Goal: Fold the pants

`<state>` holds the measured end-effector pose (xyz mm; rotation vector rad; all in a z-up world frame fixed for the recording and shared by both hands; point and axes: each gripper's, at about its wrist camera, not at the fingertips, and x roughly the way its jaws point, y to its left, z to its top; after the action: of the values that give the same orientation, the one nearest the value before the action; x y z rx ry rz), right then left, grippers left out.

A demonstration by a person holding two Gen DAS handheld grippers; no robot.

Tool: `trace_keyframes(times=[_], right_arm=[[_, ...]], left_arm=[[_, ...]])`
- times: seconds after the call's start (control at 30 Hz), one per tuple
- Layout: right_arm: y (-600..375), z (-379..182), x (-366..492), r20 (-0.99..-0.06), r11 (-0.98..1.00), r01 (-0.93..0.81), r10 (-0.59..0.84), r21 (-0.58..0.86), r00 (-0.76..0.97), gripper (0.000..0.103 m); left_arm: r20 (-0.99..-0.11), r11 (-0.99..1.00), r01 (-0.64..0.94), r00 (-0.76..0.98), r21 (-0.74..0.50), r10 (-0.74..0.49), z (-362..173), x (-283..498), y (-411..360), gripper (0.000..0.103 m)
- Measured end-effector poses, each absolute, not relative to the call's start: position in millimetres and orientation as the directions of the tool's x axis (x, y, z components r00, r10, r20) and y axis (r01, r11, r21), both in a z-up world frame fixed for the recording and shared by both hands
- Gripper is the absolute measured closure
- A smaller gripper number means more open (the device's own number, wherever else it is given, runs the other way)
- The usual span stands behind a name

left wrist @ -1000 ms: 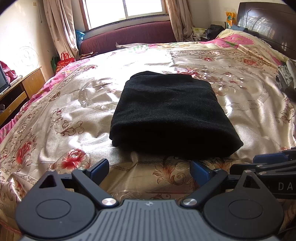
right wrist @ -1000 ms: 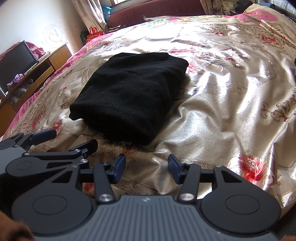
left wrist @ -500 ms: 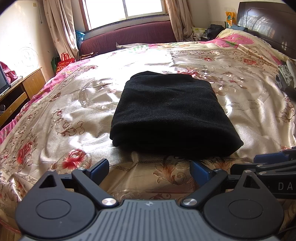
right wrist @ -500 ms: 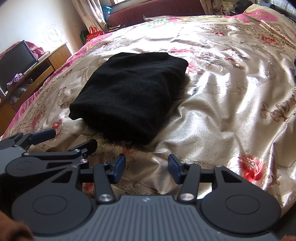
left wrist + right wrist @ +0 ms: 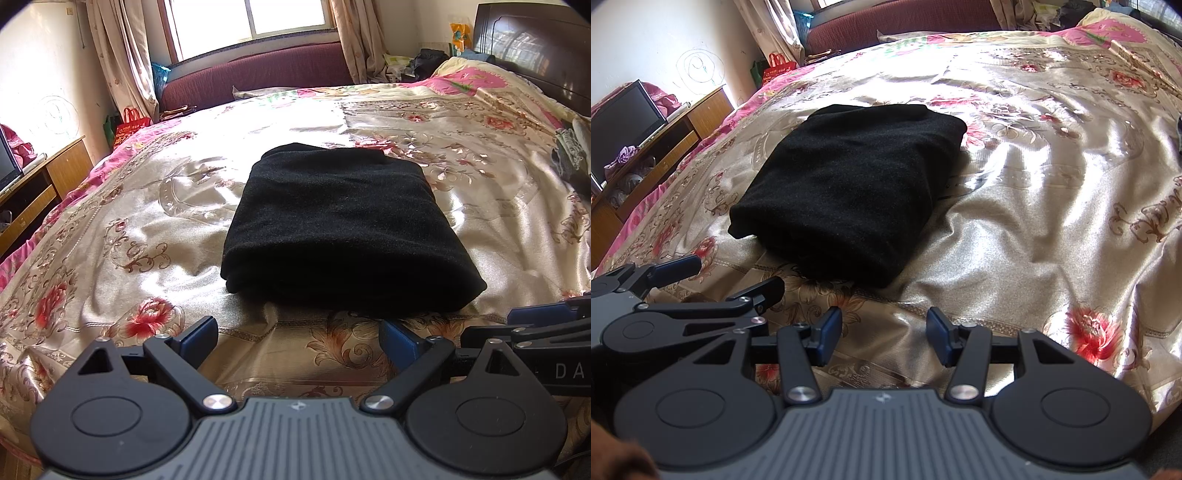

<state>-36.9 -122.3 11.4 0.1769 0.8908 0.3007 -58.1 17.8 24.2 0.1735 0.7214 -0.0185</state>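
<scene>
Black pants (image 5: 341,229) lying folded, compact, mid bedspread (image 5: 155,236); looks done. Left gripper (image 5: 299,341) & right gripper (image 5: 883,334) both wide apart, holding nothing, parked short of near edge, prob. clear of fabric.

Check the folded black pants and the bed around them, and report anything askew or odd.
Nothing stands out. The black pants lie in a compact folded stack on the floral bedspread; both tongs, left and right, sit open and clear of them.

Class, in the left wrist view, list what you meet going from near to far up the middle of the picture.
left gripper → floral bedspread → folded black pants → maroon sofa back → window
</scene>
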Motion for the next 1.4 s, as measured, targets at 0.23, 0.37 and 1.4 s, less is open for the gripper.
trace_keyframes(times=[0.23,0.37,1.4], right_arm=[[-122.1,11.5,-37.0,-0.736,0.944,-0.184,0.330,0.275,0.591,0.051],[-122.2,11.6,-37.1,-0.736,0.944,-0.184,0.330,0.275,0.591,0.051],[-121.7,11.4,-38.0,-0.740,0.946,-0.185,0.322,0.265,0.591,0.051]], left_arm=[[-0.659,0.985,0.077,0.751,0.151,0.043,24.1,-58.0,17.8,0.000],[-0.658,0.985,0.077,0.752,0.152,0.043,24.1,-58.1,17.8,0.000],[-0.671,0.990,0.067,0.740,0.126,0.036,25.1,-56.5,20.0,0.000]])
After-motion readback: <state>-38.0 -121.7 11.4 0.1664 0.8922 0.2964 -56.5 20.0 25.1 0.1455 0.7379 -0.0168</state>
